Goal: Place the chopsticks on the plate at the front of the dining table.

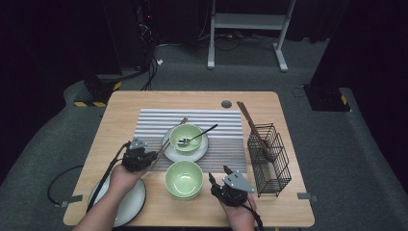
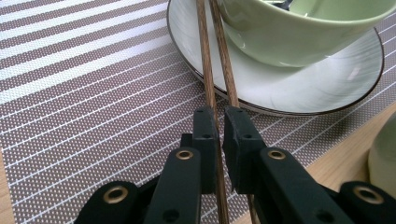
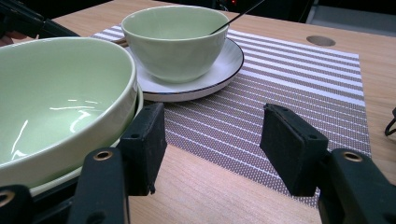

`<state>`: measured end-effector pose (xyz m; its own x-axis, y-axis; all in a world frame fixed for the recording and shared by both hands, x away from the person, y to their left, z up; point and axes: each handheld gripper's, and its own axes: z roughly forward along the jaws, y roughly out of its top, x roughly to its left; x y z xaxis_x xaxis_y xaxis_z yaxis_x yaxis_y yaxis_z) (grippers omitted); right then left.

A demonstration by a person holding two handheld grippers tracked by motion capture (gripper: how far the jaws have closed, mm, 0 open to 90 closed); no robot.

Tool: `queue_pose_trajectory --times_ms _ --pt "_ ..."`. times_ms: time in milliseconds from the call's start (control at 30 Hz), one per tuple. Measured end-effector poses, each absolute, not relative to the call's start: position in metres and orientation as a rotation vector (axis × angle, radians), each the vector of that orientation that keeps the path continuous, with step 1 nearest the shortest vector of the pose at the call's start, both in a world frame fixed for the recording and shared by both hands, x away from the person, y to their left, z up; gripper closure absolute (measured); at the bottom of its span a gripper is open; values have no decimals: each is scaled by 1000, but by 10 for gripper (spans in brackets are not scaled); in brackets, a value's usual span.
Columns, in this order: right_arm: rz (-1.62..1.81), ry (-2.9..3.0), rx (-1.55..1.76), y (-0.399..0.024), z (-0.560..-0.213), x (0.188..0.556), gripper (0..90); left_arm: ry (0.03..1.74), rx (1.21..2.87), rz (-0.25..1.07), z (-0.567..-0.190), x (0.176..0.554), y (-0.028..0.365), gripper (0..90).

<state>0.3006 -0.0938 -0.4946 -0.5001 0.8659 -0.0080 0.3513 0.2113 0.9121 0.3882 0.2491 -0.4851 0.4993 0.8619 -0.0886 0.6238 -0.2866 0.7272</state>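
Note:
A pair of brown chopsticks [image 1: 168,142] [image 2: 205,70] lies with its far end on the rim of a white plate [image 1: 197,155] [image 2: 303,88]. My left gripper [image 1: 153,156] [image 2: 219,121] is shut on their near end, low over the striped placemat [image 1: 226,125]. On that plate stands a green bowl [image 1: 186,137] [image 3: 175,39] holding a dark-handled spoon [image 1: 199,134]. A stack of two green bowls [image 1: 184,179] [image 3: 56,102] sits nearer the front edge. My right gripper [image 1: 219,173] [image 3: 215,126] stands open just right of the stack, with nothing between its jaws.
A black wire basket [image 1: 269,159] at the right holds another pair of chopsticks [image 1: 250,122] leaning out toward the back. A white plate [image 1: 132,202] lies at the front left under the left forearm. A small grey disc [image 1: 226,104] is set in the tabletop behind the placemat.

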Motion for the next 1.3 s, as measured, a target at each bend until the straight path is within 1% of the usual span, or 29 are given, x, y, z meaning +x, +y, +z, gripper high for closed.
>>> queue_pose_trajectory --times_ms 267,467,767,1300 --pt "1259 1962 1126 -93 -495 300 400 1205 1996 423 -481 386 249 829" --pt "1261 1958 1126 -94 -495 301 401 1246 1979 450 -481 393 256 830" --pt "1262 1953 1127 -95 -494 301 401 1275 2024 451 -490 402 255 820" --pt "1257 1950 1125 -95 -494 300 401 1245 2039 437 -489 397 246 821"
